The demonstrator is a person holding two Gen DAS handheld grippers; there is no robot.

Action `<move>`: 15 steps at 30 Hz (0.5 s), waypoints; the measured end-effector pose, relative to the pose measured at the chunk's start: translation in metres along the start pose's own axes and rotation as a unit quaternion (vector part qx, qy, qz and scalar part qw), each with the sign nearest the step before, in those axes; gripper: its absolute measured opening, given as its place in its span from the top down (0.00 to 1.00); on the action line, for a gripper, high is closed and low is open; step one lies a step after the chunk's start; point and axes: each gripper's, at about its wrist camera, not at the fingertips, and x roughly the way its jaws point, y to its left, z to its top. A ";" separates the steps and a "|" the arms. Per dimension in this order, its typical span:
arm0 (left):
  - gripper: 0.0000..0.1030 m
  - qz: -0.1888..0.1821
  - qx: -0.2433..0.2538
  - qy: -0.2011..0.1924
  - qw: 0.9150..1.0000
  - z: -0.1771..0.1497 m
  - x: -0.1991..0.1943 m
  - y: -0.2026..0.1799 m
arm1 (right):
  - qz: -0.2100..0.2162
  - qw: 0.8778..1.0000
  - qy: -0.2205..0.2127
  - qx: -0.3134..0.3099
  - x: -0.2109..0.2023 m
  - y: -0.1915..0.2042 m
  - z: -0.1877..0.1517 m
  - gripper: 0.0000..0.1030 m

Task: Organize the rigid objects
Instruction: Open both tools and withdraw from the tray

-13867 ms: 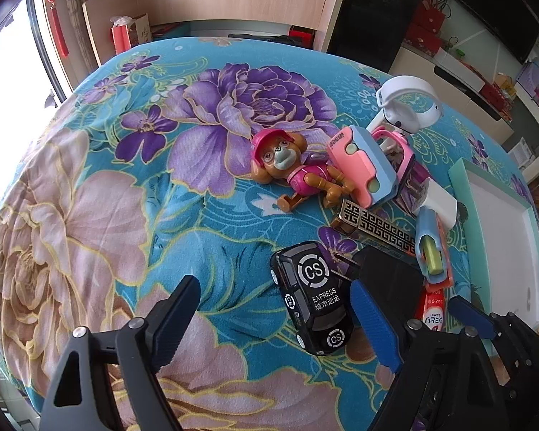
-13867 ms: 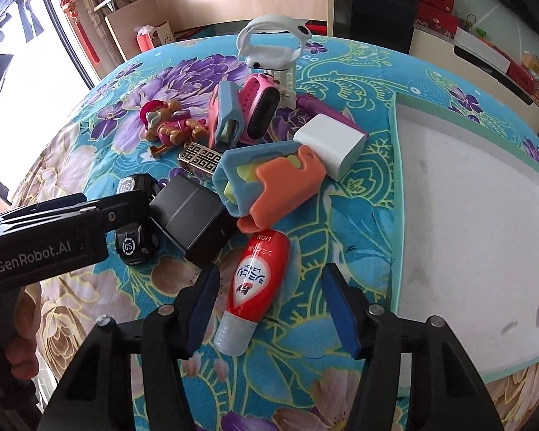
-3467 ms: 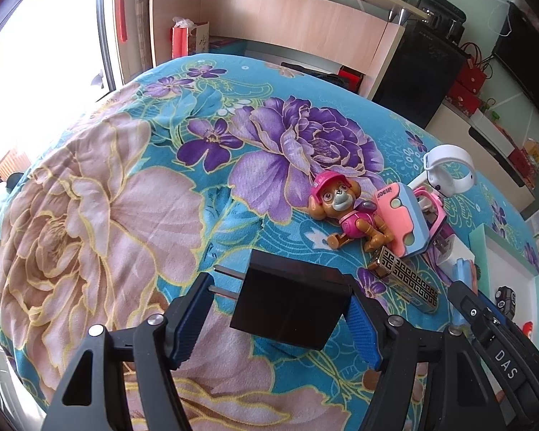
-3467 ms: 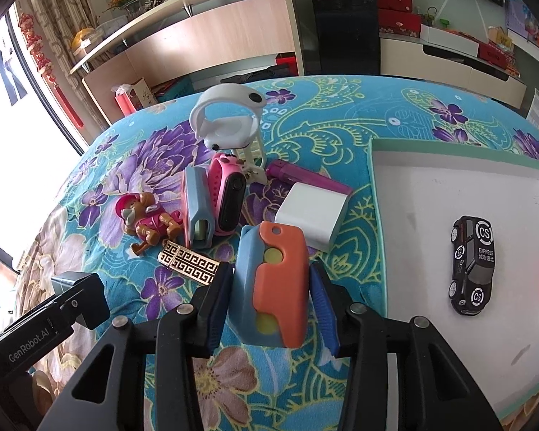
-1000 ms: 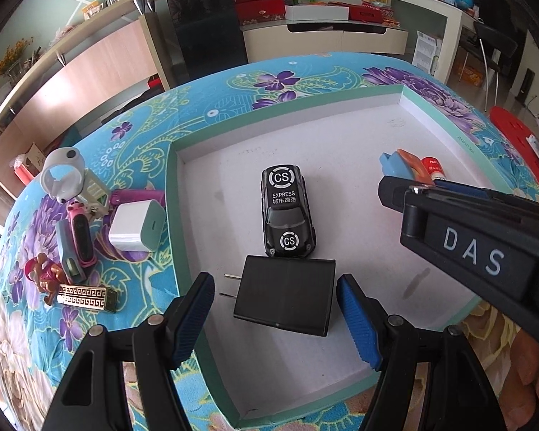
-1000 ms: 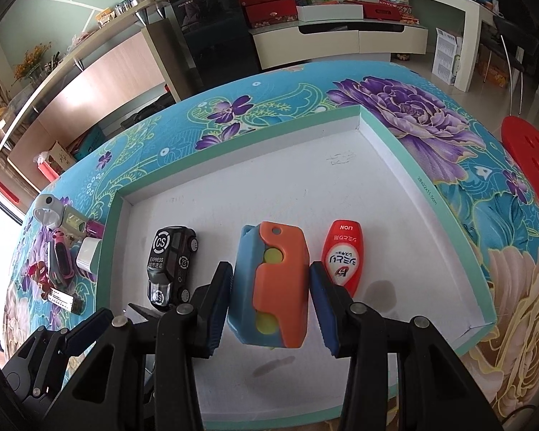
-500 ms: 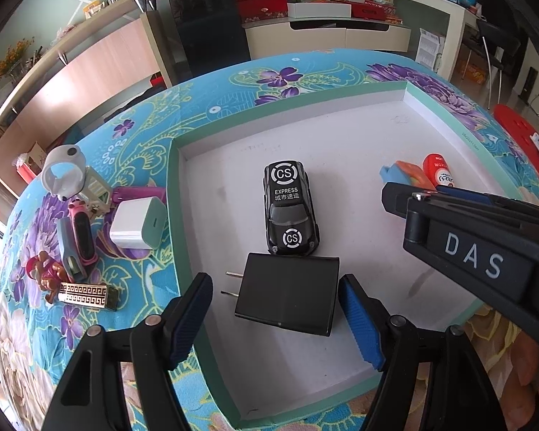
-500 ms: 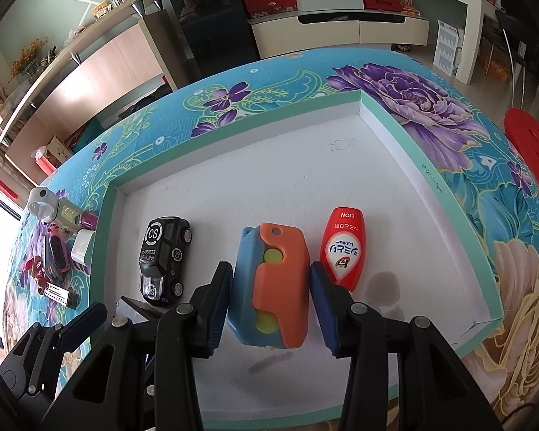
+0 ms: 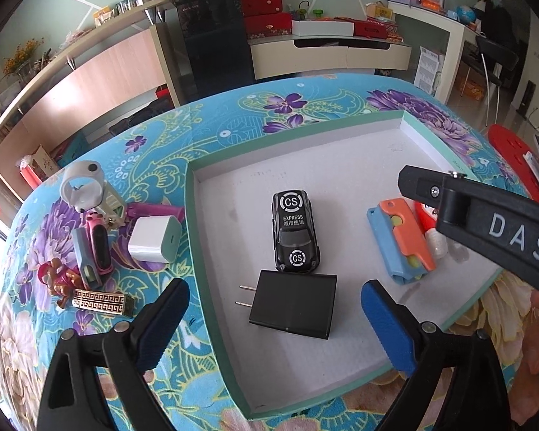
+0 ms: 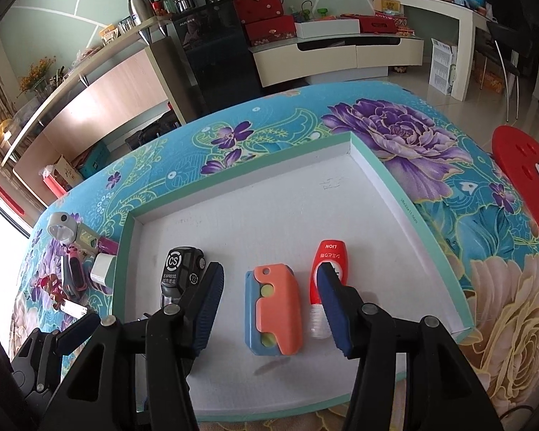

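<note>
A black plug charger (image 9: 293, 303) lies flat on the white floor of the teal-rimmed tray (image 9: 194, 237). It sits between the jaws of my left gripper (image 9: 275, 323), which are opening wide and stand clear of it. Just behind the charger is a black toy car (image 9: 295, 231). My right gripper (image 10: 269, 287) straddles a blue and orange toy (image 10: 275, 323) that rests on the tray floor. Its jaws are opening, with a gap on each side of the toy. A red bottle (image 10: 328, 255) lies right of the toy, partly behind the right finger.
On the floral cloth left of the tray lie a white charger (image 9: 154, 239), a pink watch in a blue holder (image 9: 97, 248), a dog figurine (image 9: 57, 276), a gold patterned bar (image 9: 100, 301) and a white ring stand (image 9: 81, 186). A red stool (image 10: 521, 176) stands beyond the table's right edge.
My left jaws have spread wide apart from the black charger, which stays on the tray. My right jaws have let go of the blue and orange toy and lifted slightly.
</note>
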 end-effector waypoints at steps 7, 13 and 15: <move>0.04 0.012 -0.017 -0.019 1.000 0.003 -0.014 0.016 | -0.004 1.000 -0.021 0.018 -0.011 -0.008 0.003 0.46; 0.04 0.051 -0.057 -0.017 0.997 0.001 -0.012 0.047 | -0.011 1.000 -0.011 0.019 -0.005 -0.009 0.001 0.46; 0.04 0.067 -0.073 -0.016 0.995 -0.001 -0.012 0.059 | -0.011 1.000 -0.008 0.014 -0.003 -0.007 0.000 0.46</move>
